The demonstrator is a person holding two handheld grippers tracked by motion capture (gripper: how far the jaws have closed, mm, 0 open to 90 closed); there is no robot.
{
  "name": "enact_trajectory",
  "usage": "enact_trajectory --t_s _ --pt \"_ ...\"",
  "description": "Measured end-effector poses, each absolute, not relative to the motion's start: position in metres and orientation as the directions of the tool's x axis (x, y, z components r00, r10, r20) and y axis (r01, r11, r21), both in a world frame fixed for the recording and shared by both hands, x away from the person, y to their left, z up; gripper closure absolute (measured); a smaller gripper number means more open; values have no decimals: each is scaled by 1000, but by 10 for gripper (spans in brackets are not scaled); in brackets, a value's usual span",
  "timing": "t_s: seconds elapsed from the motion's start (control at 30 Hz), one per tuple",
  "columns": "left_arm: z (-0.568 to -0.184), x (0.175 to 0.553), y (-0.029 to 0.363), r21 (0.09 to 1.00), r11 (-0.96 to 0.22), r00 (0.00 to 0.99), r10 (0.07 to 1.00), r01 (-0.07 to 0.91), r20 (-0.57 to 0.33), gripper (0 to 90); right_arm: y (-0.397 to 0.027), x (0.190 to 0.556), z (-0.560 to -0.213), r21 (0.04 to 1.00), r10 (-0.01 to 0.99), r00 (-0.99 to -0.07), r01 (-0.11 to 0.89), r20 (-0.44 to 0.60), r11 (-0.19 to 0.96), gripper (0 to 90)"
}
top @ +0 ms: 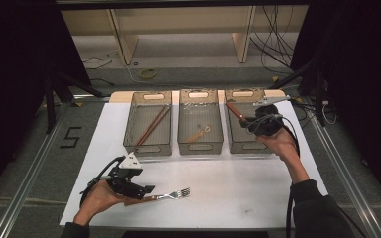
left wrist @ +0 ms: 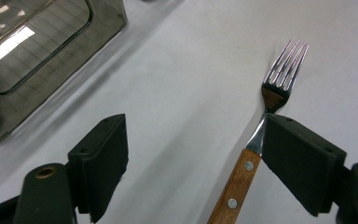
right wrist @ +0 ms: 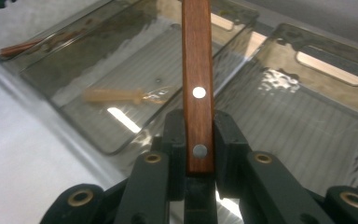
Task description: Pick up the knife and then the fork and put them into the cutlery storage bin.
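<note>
Leftmost, the left gripper (top: 148, 190) lies low on the white table sheet (top: 238, 193), well short of the row of three bins, held in the person's left hand (top: 99, 198). Its jaws stand wide apart around the steel fork with a riveted wooden handle (left wrist: 256, 140); in the left gripper view one black pad touches the fork's neck while the other stands well clear, so nothing is pinched. The fork lies flat on the sheet, tines pointing away from the gripper, on the near side of the left smoky-grey wire-mesh bin (top: 147, 124). That bin holds a pair of brown wooden chopsticks (top: 153, 125) lying aslant. Beside it the middle grey mesh bin (top: 200, 130) holds a small pale wooden utensil (top: 199, 134) on its floor. Next comes the right grey mesh bin (top: 238, 141), and over it hangs the right gripper (top: 243, 119), carried by the person's right hand (top: 282, 144). Its jaws are nearly closed and clamp the end of a dark reddish-brown wooden handle with two metal rivets (right wrist: 197, 88), which juts out from the pads above the bins; what the handle's far end carries cannot be told.
</note>
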State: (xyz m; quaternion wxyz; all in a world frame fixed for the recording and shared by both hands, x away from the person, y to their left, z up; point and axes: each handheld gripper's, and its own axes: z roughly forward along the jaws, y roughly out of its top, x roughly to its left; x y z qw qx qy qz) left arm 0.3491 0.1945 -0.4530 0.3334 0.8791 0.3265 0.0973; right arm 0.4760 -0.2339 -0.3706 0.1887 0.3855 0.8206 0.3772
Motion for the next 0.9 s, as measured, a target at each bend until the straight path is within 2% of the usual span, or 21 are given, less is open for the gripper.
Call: enact_trajectory --t_s 0.37,0.9 --pt "-454 347 198 653 -550 760 647 520 -61 222 -234 509 -374 746 819 -574 547 3 380 778" --pt "-458 346 202 647 -546 755 652 532 -71 222 -238 538 -385 720 865 -502 608 22 334 777"
